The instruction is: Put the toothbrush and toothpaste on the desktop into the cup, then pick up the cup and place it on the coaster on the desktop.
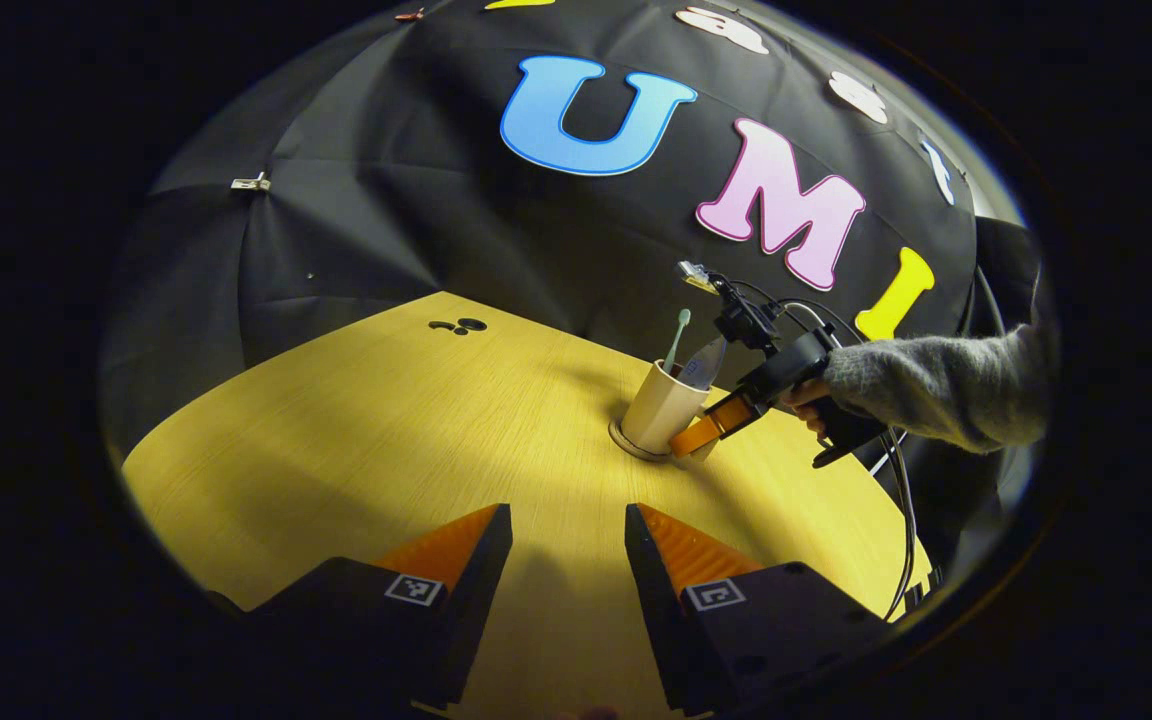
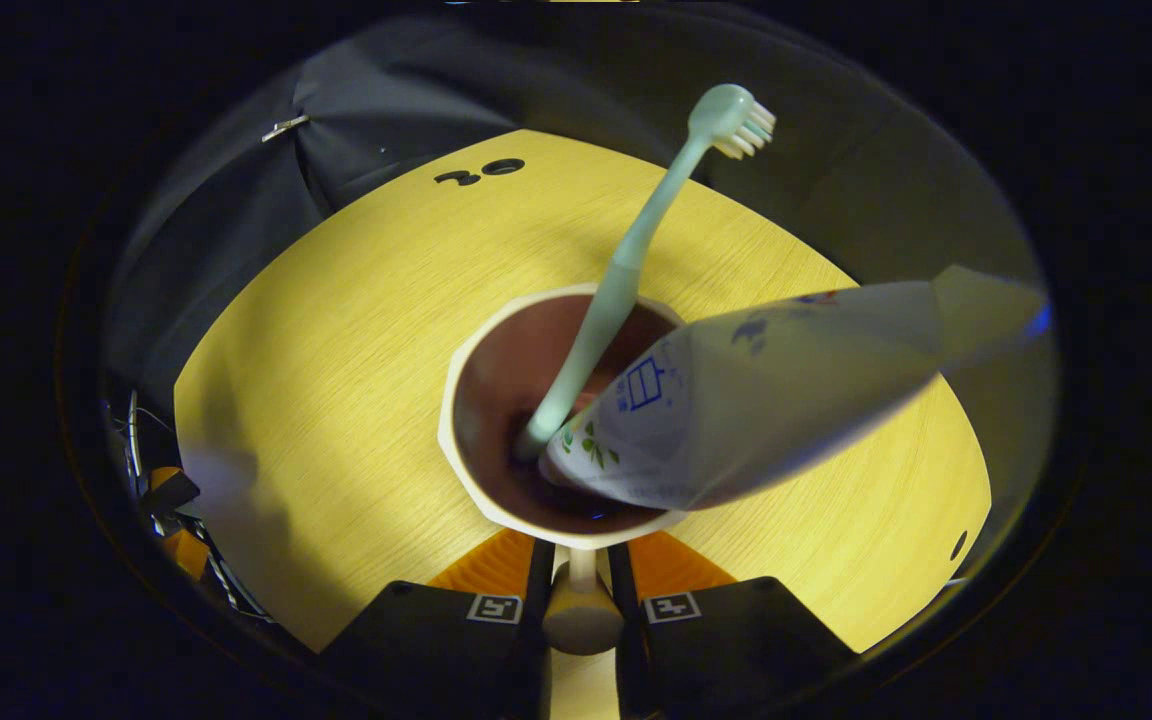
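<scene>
Count from my station: one cup (image 1: 663, 408), one toothbrush (image 1: 676, 339), one toothpaste tube (image 1: 703, 363), one coaster (image 1: 633, 446), two grippers.

Left gripper view: my left gripper (image 1: 568, 540) hangs low over the yellow wood surface (image 1: 386, 440), its jaws apart with nothing between them. Well ahead, the cup stands upright on the coaster, with the toothbrush and the toothpaste tube poking up out of it. The right gripper (image 1: 698, 435) reaches the cup's handle side, held by a hand (image 1: 804, 398) in a grey sleeve (image 1: 936, 385). Cables (image 1: 898, 470) trail down from it. Most of the coaster is hidden under the cup; I see a rim of it.

Right gripper view: I look down into the cup (image 2: 556, 410). The toothbrush (image 2: 636, 250) leans away, head up. The toothpaste tube (image 2: 786, 390) leans right, its crimped end blurred. My right gripper (image 2: 581, 590) is clamped on the cup's handle (image 2: 581, 610), both fingers pressed against it. The cup covers the coaster here. Two dark holes (image 2: 481, 172) mark the surface's far edge.
</scene>
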`<state>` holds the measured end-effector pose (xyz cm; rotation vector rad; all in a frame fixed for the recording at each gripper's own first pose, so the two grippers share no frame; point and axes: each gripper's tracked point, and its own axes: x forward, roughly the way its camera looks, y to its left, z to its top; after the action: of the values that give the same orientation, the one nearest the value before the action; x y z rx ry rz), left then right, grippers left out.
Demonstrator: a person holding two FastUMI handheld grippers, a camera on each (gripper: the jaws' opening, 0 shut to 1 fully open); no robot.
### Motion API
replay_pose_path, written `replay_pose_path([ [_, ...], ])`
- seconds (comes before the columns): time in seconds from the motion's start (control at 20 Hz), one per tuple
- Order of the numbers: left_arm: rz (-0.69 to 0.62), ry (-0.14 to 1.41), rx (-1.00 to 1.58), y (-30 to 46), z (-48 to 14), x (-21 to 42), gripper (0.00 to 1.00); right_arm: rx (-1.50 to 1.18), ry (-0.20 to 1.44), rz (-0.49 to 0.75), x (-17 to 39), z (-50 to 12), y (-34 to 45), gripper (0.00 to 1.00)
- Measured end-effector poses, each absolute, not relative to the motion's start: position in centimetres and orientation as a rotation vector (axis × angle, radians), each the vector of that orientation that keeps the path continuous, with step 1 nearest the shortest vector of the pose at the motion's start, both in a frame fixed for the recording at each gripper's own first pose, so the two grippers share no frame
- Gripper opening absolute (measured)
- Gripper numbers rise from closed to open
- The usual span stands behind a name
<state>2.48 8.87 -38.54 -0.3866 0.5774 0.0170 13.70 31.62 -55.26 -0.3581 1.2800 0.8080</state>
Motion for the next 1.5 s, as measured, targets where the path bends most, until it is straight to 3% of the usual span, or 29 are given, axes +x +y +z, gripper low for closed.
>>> replay_pose_path([
  [0.15, 0.016, 0.574, -0.387, 9.0, -38.5, 2.3, 0.74, -0.363, 1.291, 0.811, 13.7, -55.3, 31.8, 0.29],
  [0.25, 0.018, 0.576, -0.390, 9.1, -38.6, 2.3, 0.74, -0.364, 1.292, 0.807, 13.9, -55.2, 31.5, 0.24],
  [0.35, 0.018, 0.578, -0.393, 9.2, -38.6, 2.6, 0.74, -0.400, 1.286, 0.811, 13.4, -55.8, 31.7, 0.35],
  [0.45, 0.016, 0.579, -0.393, 9.0, -38.4, 2.6, 0.73, -0.388, 1.307, 0.821, 12.8, -55.5, 32.1, 0.27],
  [0.5, 0.015, 0.578, -0.391, 9.0, -38.3, 2.6, 0.73, -0.385, 1.310, 0.819, 12.5, -55.4, 31.9, 0.42],
  [0.65, 0.010, 0.576, -0.383, 9.1, -38.2, 2.6, 0.74, -0.397, 1.272, 0.819, 12.1, -54.8, 31.6, 0.65],
  [0.7, 0.008, 0.575, -0.382, 9.1, -38.1, 2.6, 0.74, -0.386, 1.256, 0.814, 12.1, -54.3, 31.4, 0.70],
  [0.85, -0.001, 0.577, -0.376, 8.9, -37.2, 2.3, 0.74, -0.311, 1.198, 0.774, 13.2, -52.5, 30.5, 0.69],
  [1.05, -0.033, 0.575, -0.352, 8.2, -34.6, 2.8, 0.73, -0.048, 1.173, 0.661, 13.6, -47.9, 27.6, 0.71],
  [1.15, -0.060, 0.567, -0.319, 7.5, -32.2, 3.5, 0.74, 0.083, 1.116, 0.605, 12.6, -44.3, 25.5, 0.81],
  [1.5, -0.151, 0.522, -0.301, 3.4, -24.3, 4.7, 0.73, 0.350, 0.817, 0.588, 6.5, -27.7, 23.3, 0.84],
])
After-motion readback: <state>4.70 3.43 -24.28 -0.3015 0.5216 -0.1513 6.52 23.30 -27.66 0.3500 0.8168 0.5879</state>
